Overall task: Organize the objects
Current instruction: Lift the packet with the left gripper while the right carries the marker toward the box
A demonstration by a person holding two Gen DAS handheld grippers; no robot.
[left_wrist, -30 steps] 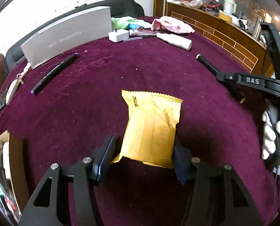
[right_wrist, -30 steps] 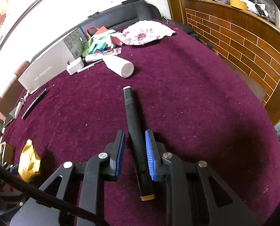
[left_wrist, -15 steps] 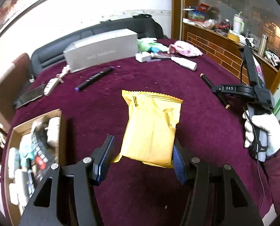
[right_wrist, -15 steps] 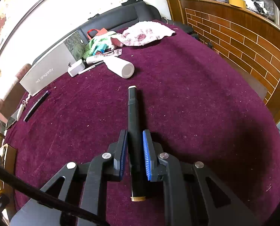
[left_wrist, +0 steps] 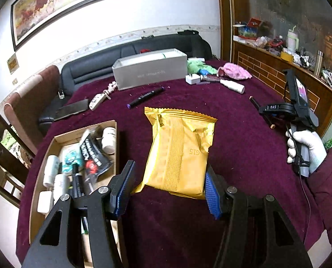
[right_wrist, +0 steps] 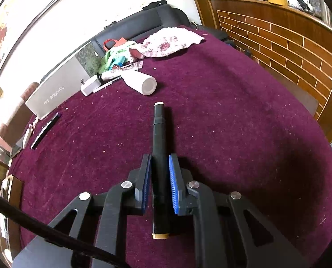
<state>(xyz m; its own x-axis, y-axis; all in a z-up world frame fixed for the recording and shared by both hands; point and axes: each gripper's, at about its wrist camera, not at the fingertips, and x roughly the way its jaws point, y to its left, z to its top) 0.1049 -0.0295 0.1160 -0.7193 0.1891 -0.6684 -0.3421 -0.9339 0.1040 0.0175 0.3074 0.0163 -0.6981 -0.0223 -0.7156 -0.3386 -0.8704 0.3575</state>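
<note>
**Both grippers loaded over the maroon table**

I see the round table under its dark maroon velvety cloth [left_wrist: 233, 138] filling both views. At its far edge lies the long grey cardboard box with printed lettering [left_wrist: 150, 71], and at the near left the open shallow brown cardboard box [left_wrist: 54, 138], packed with white bottles and sachets.

My left gripper [left_wrist: 169, 185] has its jaws about half spread, the blue pads pressed on either side of the crinkled golden-yellow foil packet [left_wrist: 179, 151], which I hold above the cloth, just right of the open box.

My right gripper [right_wrist: 159, 178] is closed tight on the black marker pen with a tan end cap [right_wrist: 158, 147], gripped near mid-barrel, white tip pointing away.

A white cylindrical bottle [right_wrist: 141, 83] lies on its side beyond the pen.
</note>
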